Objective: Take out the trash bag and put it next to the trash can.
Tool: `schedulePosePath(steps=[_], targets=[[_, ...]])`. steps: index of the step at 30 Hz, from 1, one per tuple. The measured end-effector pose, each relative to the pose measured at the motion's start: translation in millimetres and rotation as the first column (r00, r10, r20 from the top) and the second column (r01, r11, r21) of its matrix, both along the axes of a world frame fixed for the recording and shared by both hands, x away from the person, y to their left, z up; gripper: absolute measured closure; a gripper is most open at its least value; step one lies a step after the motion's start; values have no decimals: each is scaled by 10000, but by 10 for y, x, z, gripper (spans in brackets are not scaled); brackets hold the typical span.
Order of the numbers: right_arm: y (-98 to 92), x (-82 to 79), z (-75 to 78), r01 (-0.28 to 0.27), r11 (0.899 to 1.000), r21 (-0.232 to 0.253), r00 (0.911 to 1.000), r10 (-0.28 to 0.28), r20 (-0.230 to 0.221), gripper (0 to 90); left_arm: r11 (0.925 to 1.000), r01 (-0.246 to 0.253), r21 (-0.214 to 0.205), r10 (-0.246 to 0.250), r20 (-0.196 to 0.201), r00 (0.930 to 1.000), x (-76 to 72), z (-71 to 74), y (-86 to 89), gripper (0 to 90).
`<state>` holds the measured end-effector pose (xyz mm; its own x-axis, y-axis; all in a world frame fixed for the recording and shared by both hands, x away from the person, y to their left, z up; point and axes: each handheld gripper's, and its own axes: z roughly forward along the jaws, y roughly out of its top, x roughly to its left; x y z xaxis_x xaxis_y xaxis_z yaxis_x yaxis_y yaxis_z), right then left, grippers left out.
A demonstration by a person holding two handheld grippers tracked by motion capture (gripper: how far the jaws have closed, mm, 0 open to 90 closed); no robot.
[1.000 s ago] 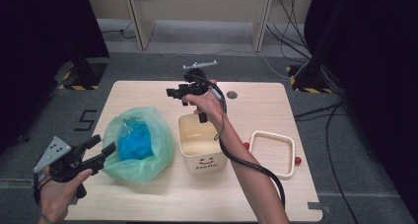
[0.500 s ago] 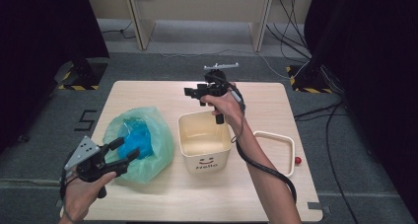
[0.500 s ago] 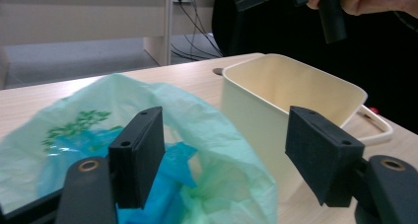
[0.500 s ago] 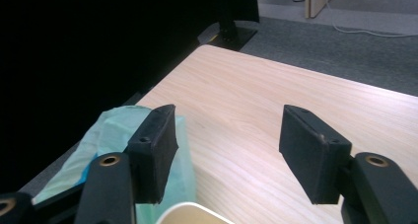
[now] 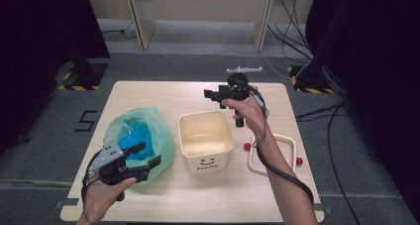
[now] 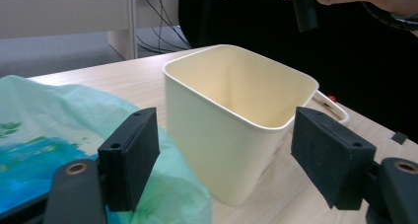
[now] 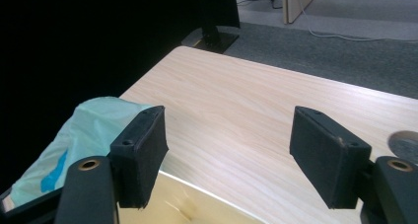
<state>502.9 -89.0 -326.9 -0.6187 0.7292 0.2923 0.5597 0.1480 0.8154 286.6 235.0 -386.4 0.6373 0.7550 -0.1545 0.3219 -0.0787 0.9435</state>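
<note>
the left gripper (image 5: 148,155), jaws spread and empty, had slid in from the table's corner onto the green plastic bag (image 5: 148,123) beside the cream bin (image 5: 205,140), likely to grab it, while the right gripper (image 5: 212,93), also spread, drifted behind the bin.

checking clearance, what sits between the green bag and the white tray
The cream bin stands between the green bag and the white tray, with a red ball beside the tray, in the high view.
</note>
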Motion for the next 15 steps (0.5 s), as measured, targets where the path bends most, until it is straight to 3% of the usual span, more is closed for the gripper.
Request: schedulePosePath(steps=[15], targets=[[-679, -182, -158, 758, 9967, 300, 9971, -758, -38, 280, 9934, 1145, -73, -1147, -457, 9923, -75, -169, -358, 227]])
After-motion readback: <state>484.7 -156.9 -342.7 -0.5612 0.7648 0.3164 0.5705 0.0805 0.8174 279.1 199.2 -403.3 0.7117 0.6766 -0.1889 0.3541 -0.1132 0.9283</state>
